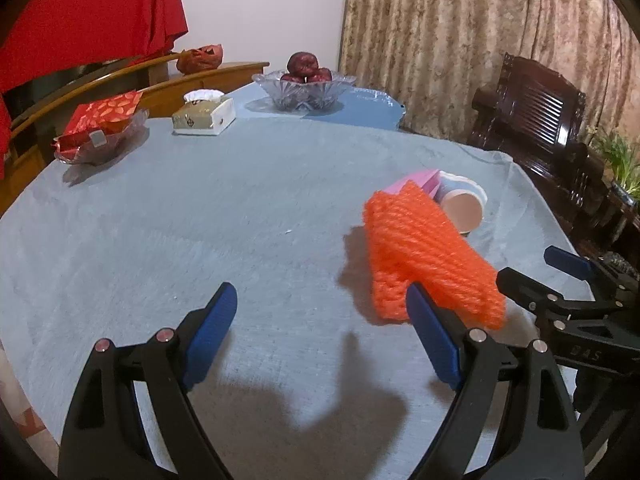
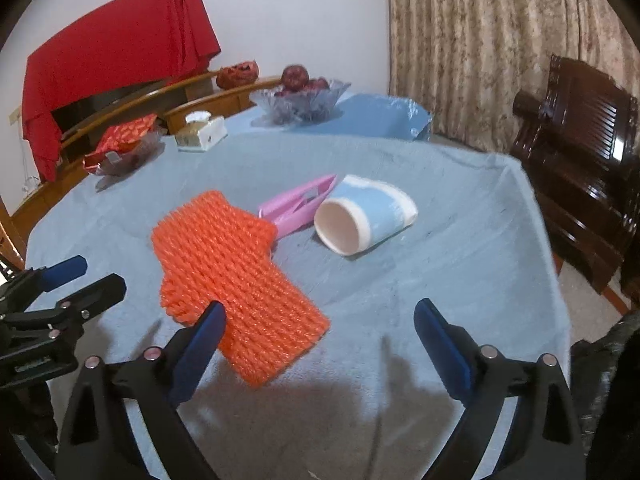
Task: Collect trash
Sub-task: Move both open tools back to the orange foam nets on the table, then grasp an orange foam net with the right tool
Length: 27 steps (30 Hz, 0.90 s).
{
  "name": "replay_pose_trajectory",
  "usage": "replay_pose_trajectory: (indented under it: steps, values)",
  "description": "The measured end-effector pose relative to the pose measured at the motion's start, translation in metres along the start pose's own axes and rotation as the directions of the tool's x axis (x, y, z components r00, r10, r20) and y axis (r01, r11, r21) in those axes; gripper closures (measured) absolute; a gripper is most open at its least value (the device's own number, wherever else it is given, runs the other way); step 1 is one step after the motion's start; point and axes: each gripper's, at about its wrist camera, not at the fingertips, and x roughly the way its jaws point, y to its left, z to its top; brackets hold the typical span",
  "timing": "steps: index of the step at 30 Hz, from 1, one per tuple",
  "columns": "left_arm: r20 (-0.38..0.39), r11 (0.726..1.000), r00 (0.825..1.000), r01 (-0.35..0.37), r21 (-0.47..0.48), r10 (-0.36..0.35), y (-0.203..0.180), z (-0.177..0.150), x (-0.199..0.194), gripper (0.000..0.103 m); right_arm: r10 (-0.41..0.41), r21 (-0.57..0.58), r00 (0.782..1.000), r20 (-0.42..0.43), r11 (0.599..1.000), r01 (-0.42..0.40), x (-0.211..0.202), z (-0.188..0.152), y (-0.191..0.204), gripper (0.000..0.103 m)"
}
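Trash lies uncollected on the blue-covered desk (image 2: 460, 280), so the job looks to be at its very start. Three pieces sit close together on the right half of the cloth: an orange foam fruit net (image 2: 236, 292) nearest the cameras, a pink plastic wrapper (image 2: 298, 206) just behind it, and a tipped-over paper cup (image 2: 362, 220) lying on its side with its mouth toward the right wrist camera, just beside the wrapper.

Neither claw holds anything. The left claw (image 1: 320, 340) is spread wide above bare cloth, its right finger overlapping the near corner of the net in its own view, though contact cannot be confirmed. The right claw (image 2: 320, 340) is also spread open, hovering over the near edge of the desk, its left finger in front of the net's lower edge.

At the far side stand a glass bowl of red fruit (image 2: 298, 98), a tissue box (image 2: 202, 132) and a dish with a red packet (image 2: 122, 148); these look like table items, not litter. No bin or bag for the rubbish is visible in either view, so where the pieces are meant to go cannot be told. By the look of it, all three pieces remain to be picked up, the net being the closest candidate.
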Motion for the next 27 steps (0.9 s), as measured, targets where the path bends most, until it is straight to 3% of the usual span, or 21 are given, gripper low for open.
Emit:
replay_pose_trajectory:
  steps: [9,12,15,17,18,20,23,27]
  values:
    - [-0.024,1.000,1.000,0.005,-0.021,-0.006,0.007,-0.001,0.015,0.019,0.021,0.006,0.996,-0.082,1.000,-0.020,0.029,-0.001,0.003,0.015]
    - [-0.027,1.000,1.000,0.004,-0.024,-0.005,0.007,-0.001,0.017,0.019,0.038,0.004,0.993,-0.111,0.999,-0.038,0.036,-0.002,0.005,0.022]
    - [-0.033,1.000,0.999,0.003,-0.031,-0.004,0.008,-0.001,0.020,0.019,0.076,0.002,0.988,-0.132,0.997,-0.077,0.040,-0.003,0.006,0.040]
    - [-0.038,0.999,0.999,0.002,-0.034,-0.004,0.008,-0.001,0.021,0.019,0.097,-0.007,0.986,-0.138,0.995,-0.099,0.042,-0.003,0.009,0.058]
    - [-0.040,0.999,0.999,0.003,-0.035,-0.004,0.007,-0.001,0.021,0.019,0.099,-0.014,0.986,-0.137,0.995,-0.102,0.041,-0.003,0.010,0.060]
    - [-0.042,0.999,0.999,0.007,-0.037,-0.008,0.006,0.000,0.021,0.019,0.105,-0.023,0.986,-0.131,0.994,-0.109,0.039,-0.003,0.013,0.078]
    - [-0.037,0.999,0.999,0.013,-0.034,-0.015,0.004,0.001,0.019,0.019,0.118,-0.006,0.985,-0.128,0.993,-0.119,0.038,-0.004,0.009,0.090]
    - [-0.026,0.999,0.999,0.024,-0.041,-0.025,0.000,0.003,0.014,0.019,0.125,0.009,0.986,-0.109,0.992,-0.125,0.031,-0.004,0.003,0.092]
